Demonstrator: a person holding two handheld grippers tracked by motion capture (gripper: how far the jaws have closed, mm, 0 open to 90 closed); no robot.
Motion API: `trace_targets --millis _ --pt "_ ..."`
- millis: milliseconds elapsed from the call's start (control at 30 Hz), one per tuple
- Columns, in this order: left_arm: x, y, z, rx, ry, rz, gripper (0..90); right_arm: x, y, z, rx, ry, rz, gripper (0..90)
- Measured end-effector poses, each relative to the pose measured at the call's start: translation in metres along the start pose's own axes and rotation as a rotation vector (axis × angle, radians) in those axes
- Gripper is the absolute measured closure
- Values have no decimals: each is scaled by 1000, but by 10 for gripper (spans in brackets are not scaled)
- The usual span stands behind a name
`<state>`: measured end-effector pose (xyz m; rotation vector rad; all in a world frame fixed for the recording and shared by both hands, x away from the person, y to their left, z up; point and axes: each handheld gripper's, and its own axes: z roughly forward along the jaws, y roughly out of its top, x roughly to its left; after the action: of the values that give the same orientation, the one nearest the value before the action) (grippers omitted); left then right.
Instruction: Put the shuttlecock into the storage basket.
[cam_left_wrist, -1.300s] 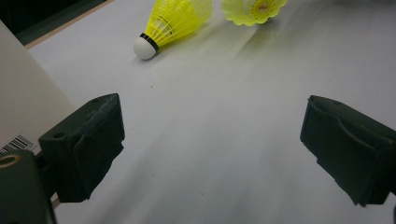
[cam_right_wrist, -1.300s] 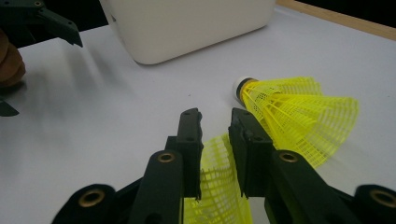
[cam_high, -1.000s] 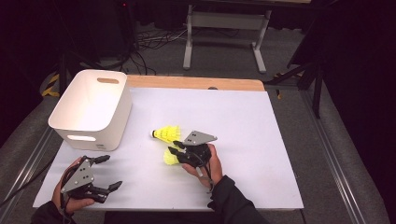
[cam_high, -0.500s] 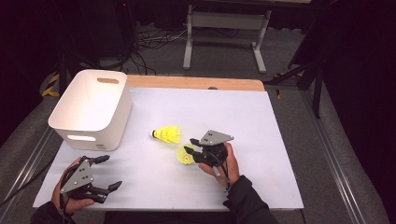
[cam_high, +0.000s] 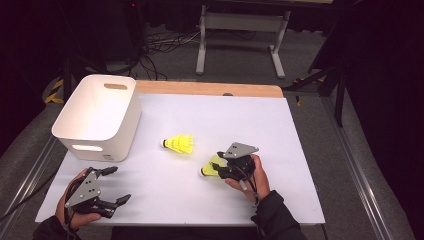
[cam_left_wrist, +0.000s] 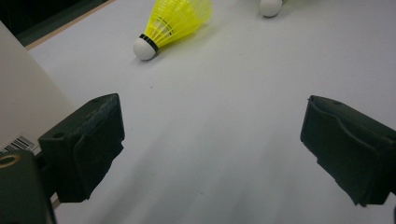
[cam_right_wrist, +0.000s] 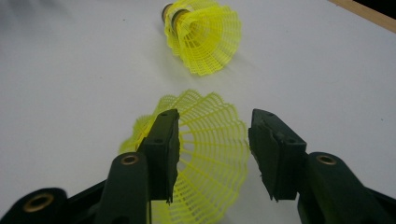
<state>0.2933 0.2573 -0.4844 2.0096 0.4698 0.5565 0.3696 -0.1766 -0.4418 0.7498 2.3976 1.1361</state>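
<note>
Right gripper (cam_high: 216, 169) shifted rightward with the near shuttlecock (cam_right_wrist: 205, 154), fingers (cam_right_wrist: 161, 149) now parted around its skirt: likely just released. Left gripper (cam_high: 114, 186) idle, fingers open.

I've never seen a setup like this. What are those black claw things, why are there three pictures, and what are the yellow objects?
There is no robot here: a person sits at a table with a white sheet on it and holds a hand-operated two-jaw gripper in each hand. The wide picture comes from a camera above the table. The other two come from small cameras riding on each gripper, looking along its black jaws.

The yellow objects are two badminton shuttlecocks. One shuttlecock lies free in the middle. The right gripper has its jaws around the skirt of the other shuttlecock, one jaw inside the skirt, with a gap left at the other jaw, so it isn't pinched. The left gripper is open and holds nothing. A white bin stands at the left.
</note>
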Motion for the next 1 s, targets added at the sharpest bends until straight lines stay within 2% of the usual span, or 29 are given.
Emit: trace_targets --millis 500,733,1000 --pt "-1 0 1 12 -5 1 68 -9 -20 -13 51 -35 9 474" --pt "0 0 1 13 -4 2 67 -10 -27 -14 62 -54 -24 431" --pt "-1 0 1 17 -1 3 67 -11 -31 -18 54 -60 -26 416"
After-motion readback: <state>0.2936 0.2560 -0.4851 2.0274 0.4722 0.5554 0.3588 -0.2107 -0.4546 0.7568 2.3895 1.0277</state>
